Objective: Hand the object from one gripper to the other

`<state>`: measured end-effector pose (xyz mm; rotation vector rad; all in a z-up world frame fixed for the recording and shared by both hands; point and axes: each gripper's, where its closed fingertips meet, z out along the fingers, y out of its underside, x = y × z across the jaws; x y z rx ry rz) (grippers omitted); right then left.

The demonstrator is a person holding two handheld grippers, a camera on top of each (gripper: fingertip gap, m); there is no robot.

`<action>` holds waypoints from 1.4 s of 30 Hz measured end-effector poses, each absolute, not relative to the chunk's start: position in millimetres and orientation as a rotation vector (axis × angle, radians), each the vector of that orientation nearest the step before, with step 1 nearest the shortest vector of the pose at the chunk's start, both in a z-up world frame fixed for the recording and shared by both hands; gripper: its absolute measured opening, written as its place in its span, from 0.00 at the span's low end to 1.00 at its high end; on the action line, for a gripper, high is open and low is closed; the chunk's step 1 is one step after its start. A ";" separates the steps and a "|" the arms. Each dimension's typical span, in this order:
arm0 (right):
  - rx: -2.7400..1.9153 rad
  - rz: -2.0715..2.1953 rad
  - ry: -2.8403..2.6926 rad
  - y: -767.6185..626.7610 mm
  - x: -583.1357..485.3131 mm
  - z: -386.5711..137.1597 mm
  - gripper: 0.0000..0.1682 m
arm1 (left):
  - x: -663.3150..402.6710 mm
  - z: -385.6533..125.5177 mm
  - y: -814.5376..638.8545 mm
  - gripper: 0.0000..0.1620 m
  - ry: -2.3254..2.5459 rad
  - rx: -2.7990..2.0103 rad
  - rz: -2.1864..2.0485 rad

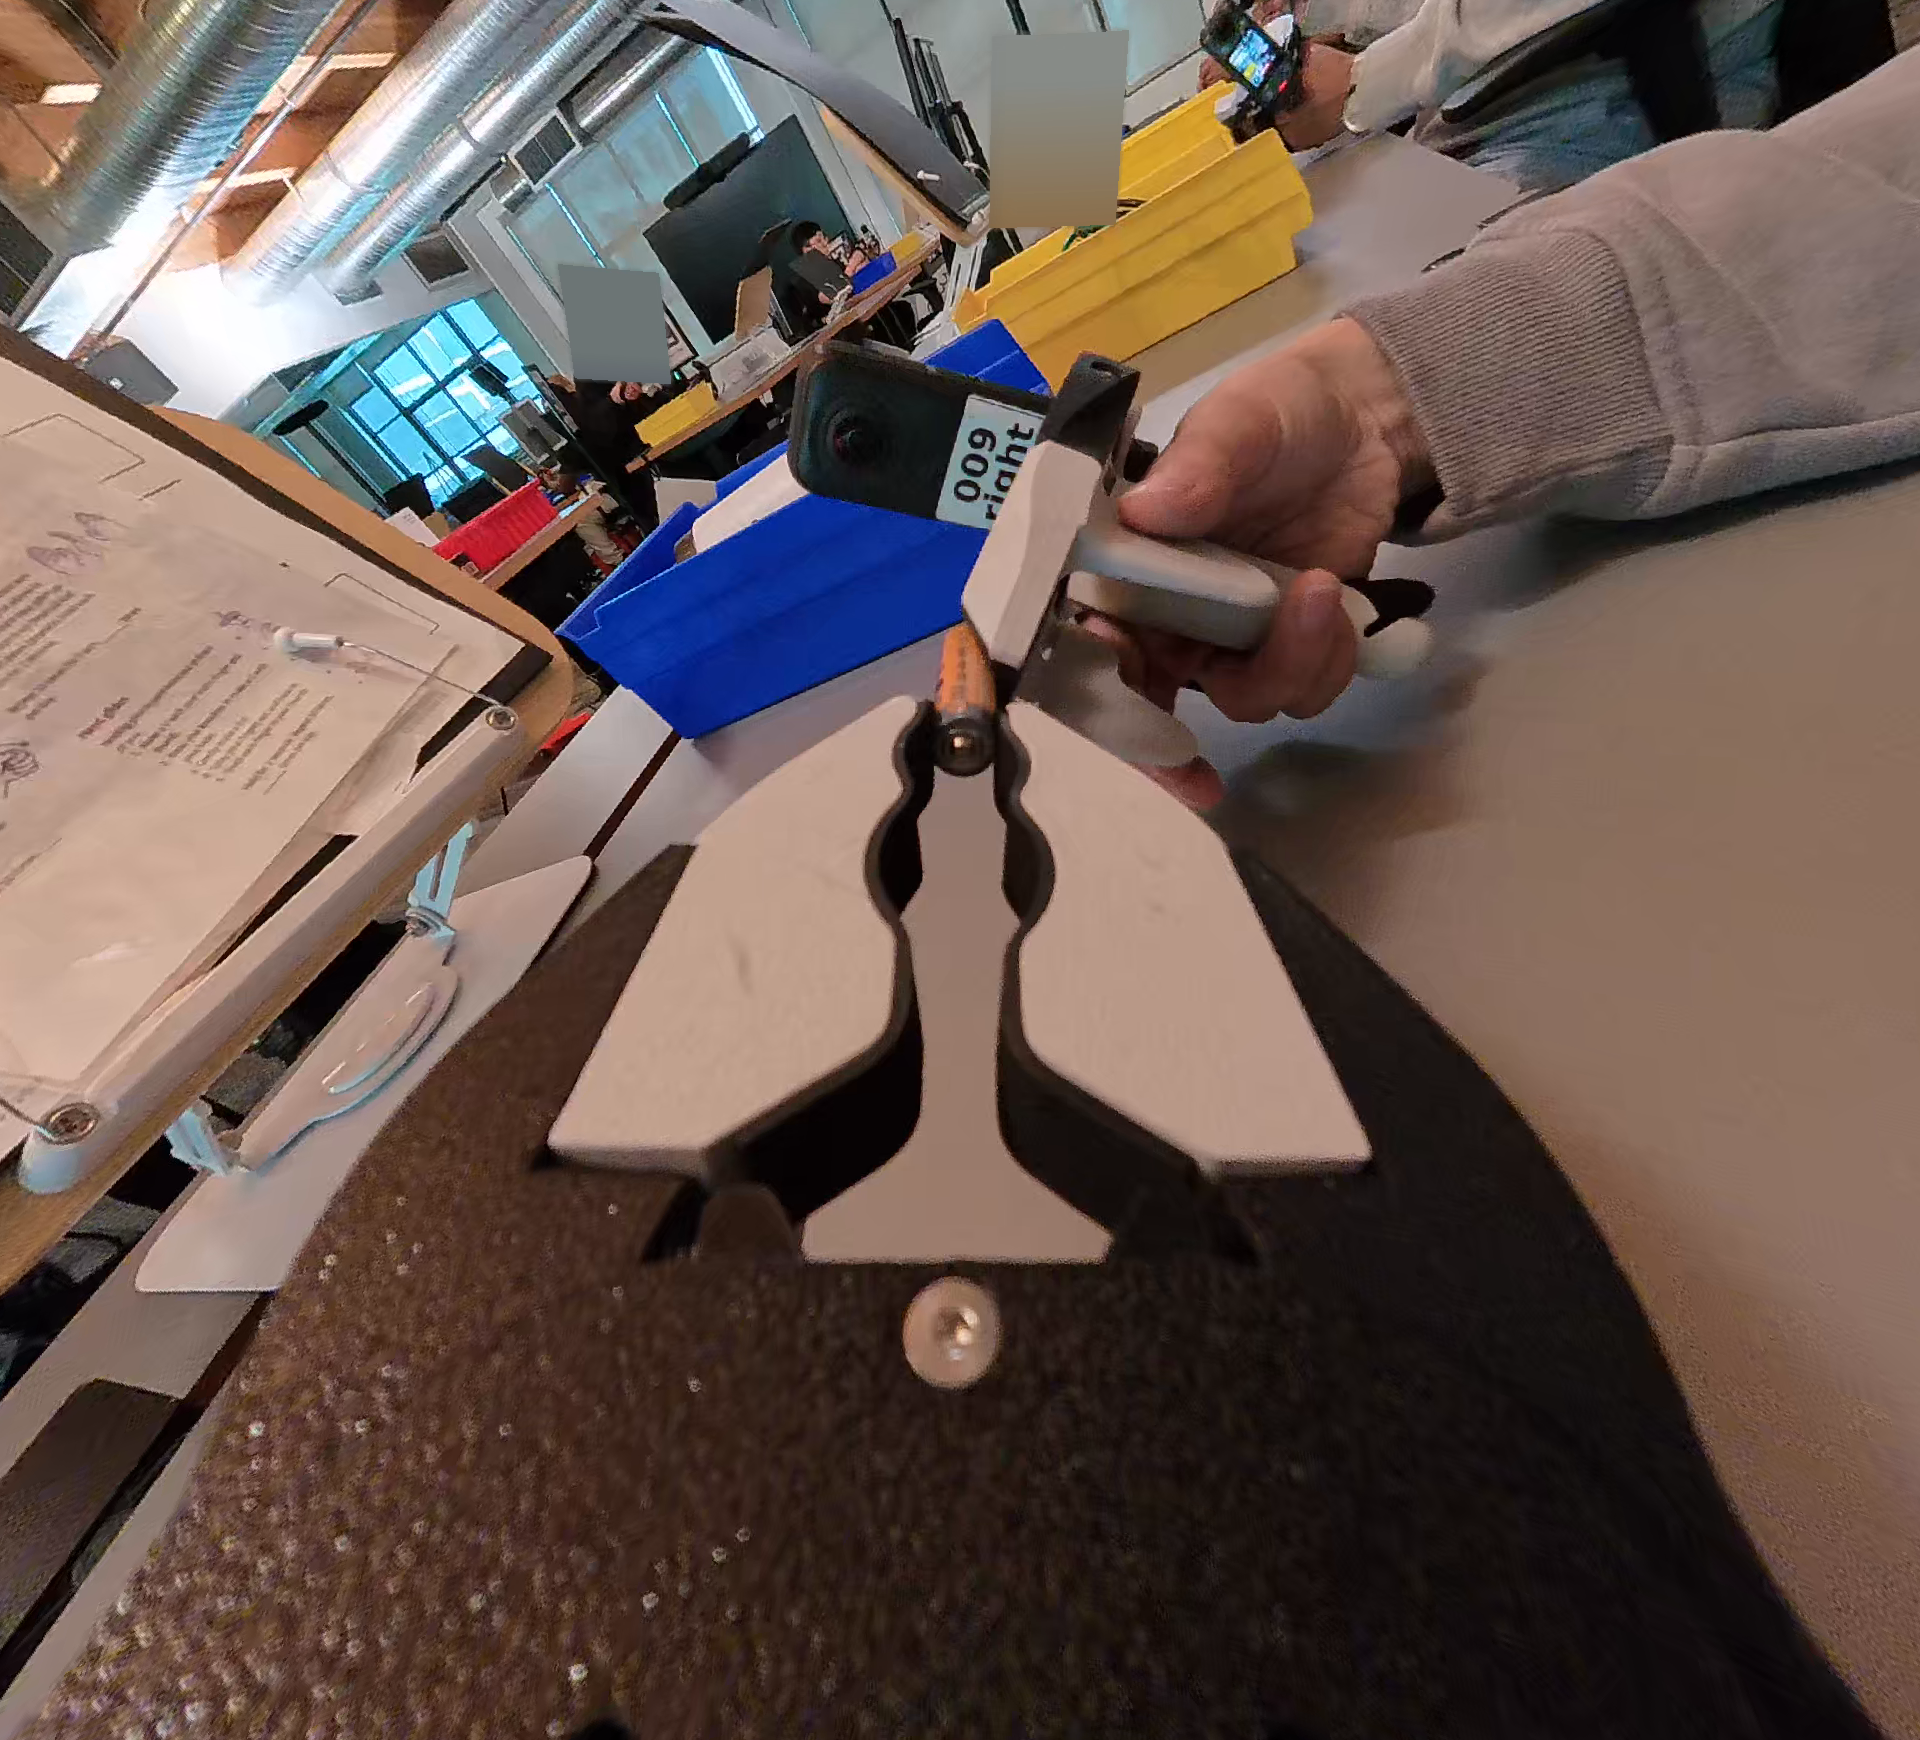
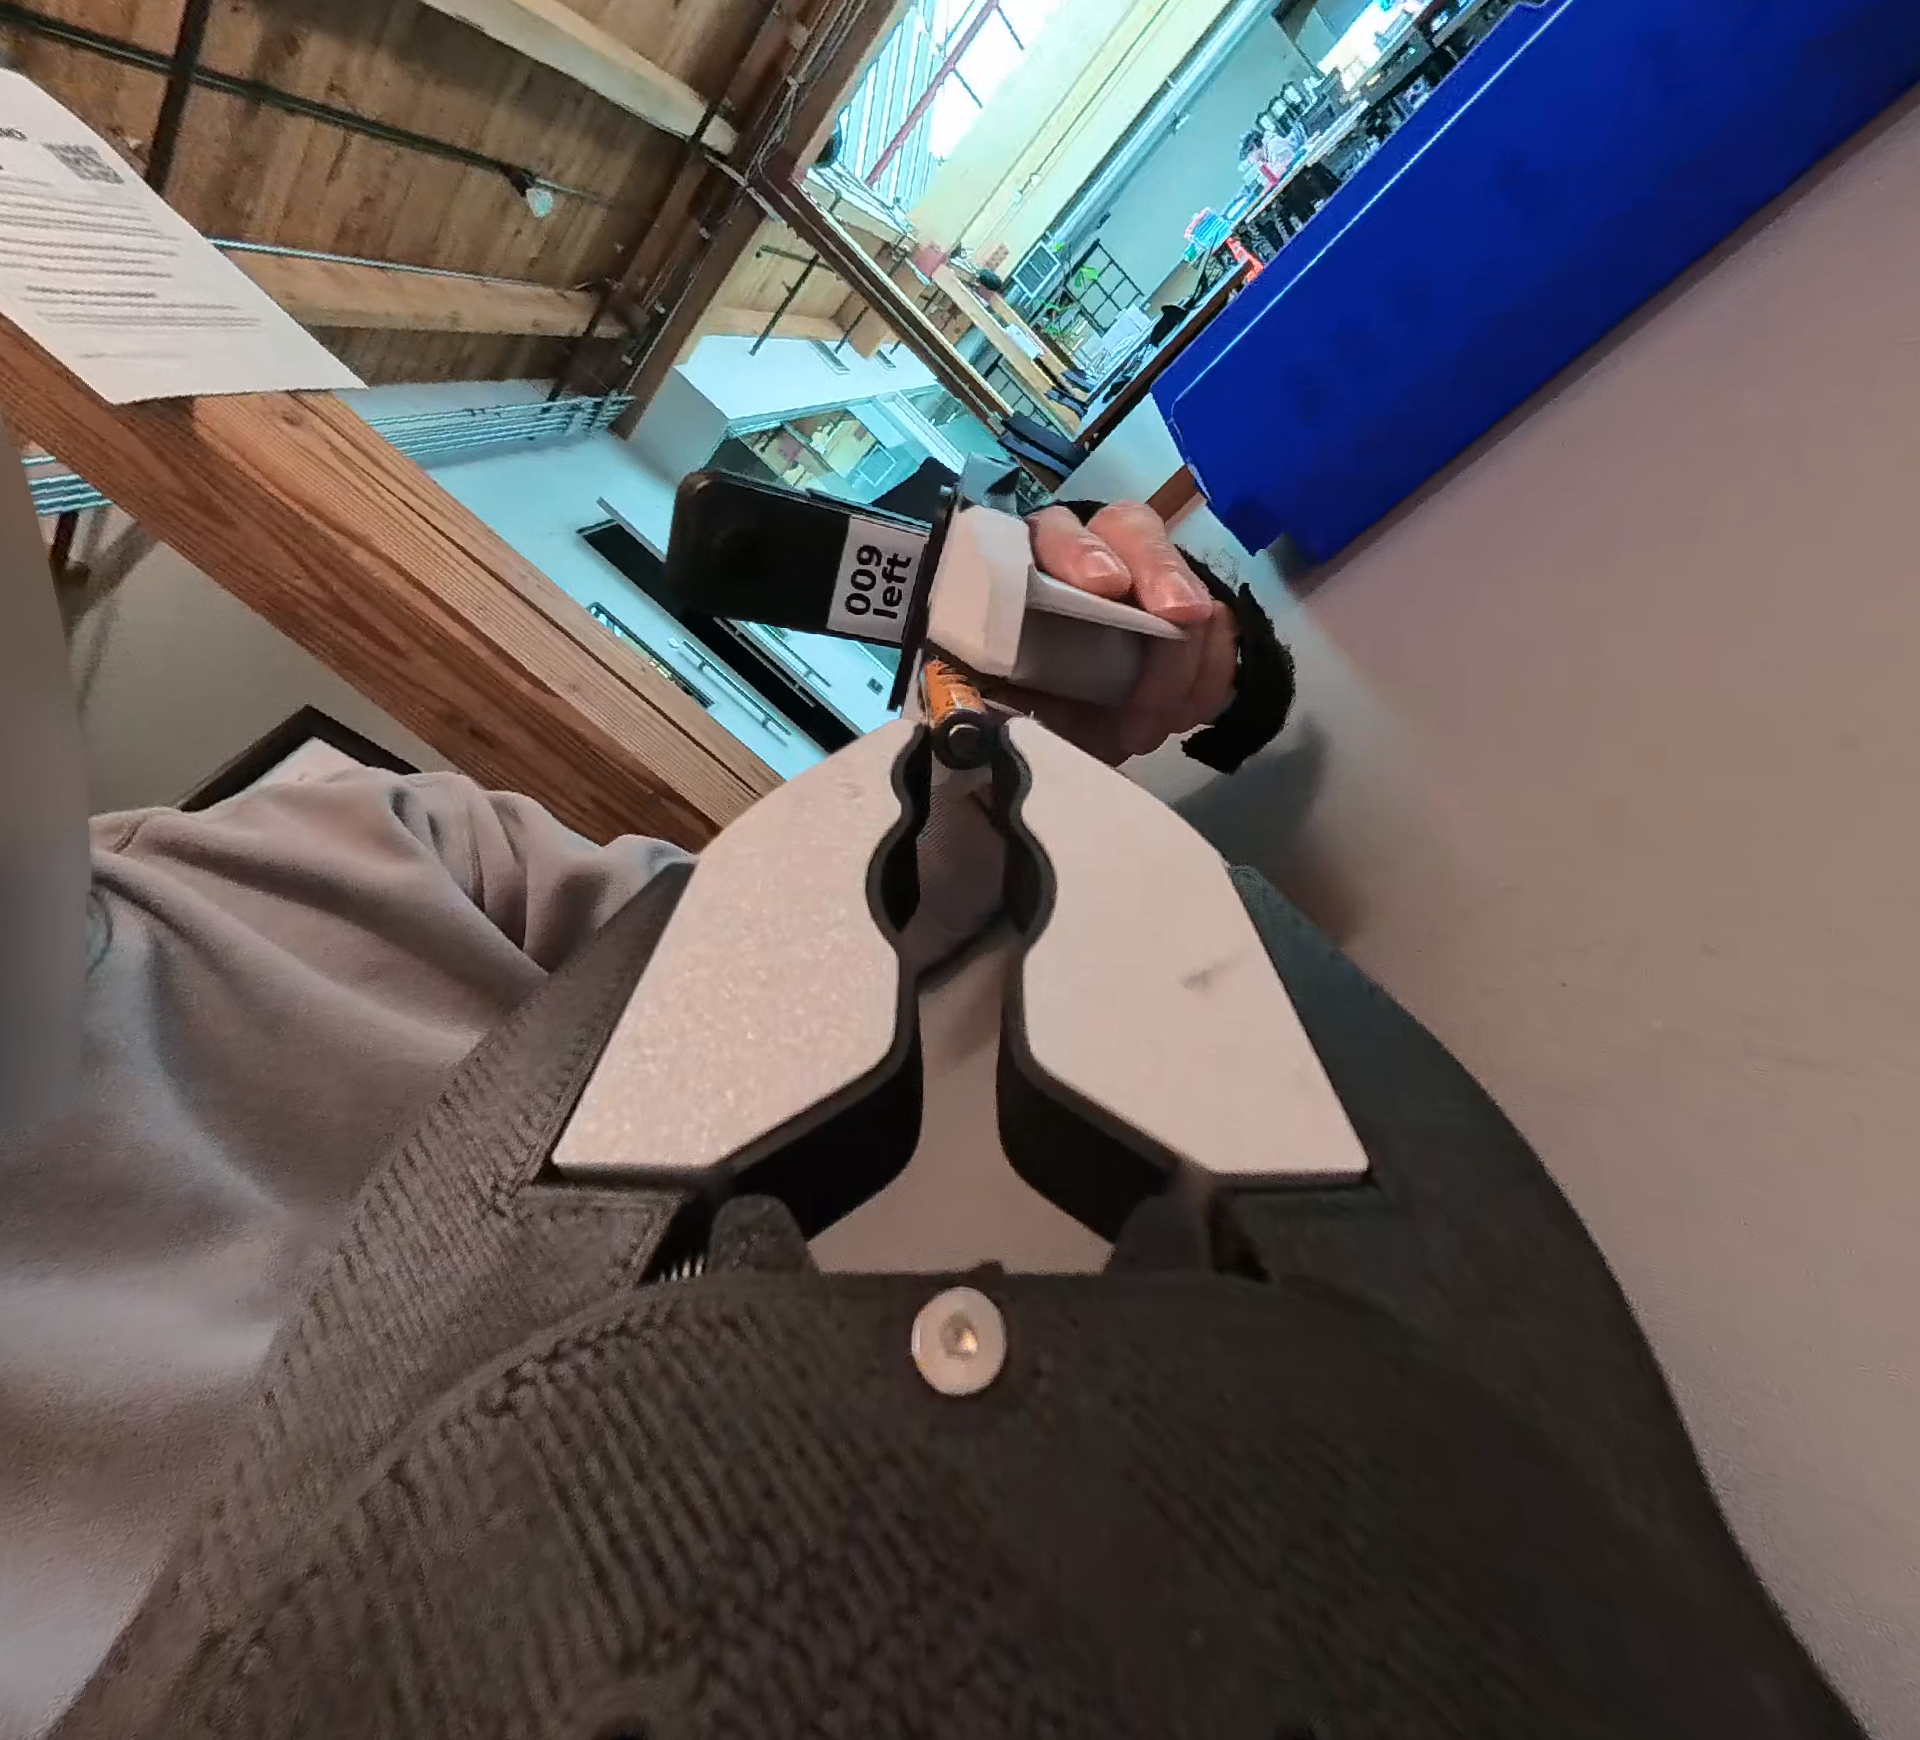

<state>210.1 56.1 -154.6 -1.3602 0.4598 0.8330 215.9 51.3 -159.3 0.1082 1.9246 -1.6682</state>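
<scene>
We're holding a small cylindrical battery [image 1: 961,703], orange jacket with a metal end cap, right at centre frame in both wrist views. It's bridging the two tools, up off the grey table [image 1: 1662,859].

Left gripper [image 1: 961,745]: fingertips are closing around one end of the battery, and the cap is sitting in the notch between the tips, so we're reading it as clenched on the cell. Right gripper [image 2: 961,740]: same picture from the other side, tips pinching the opposite end. In the left wrist view the right tool is showing at centre right, with a hand [image 1: 1268,537] wrapped round its handle. So both are gripping the battery at once, and we're judging this as mid-handover, before either side lets go.

Handling, as we're judging it:
- Rigid, dense for its size and not fragile.
- The jacket is looking smooth and round, so it's likely to roll or pivot in a flat pinch. The tip notch is helping.
- Each grip is sitting near an end, so there's little overlap. We're suggesting the receiving side take more of the barrel before the other releases.

A blue bin [image 1: 790,599] is sitting behind, at centre left.
</scene>
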 end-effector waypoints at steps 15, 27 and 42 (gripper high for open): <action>-1.300 0.832 0.428 54.4 213.8 -144.1 0.06 | 214.5 -151.0 53.2 0.06 1.892 0.059 -1.756; -0.584 0.953 0.468 43.2 237.2 -106.5 0.06 | 233.5 -99.9 69.0 0.19 1.447 -0.600 -2.447; -0.847 0.676 0.382 57.3 221.0 -107.2 0.07 | 222.2 -99.7 56.9 0.06 1.562 -0.536 -2.442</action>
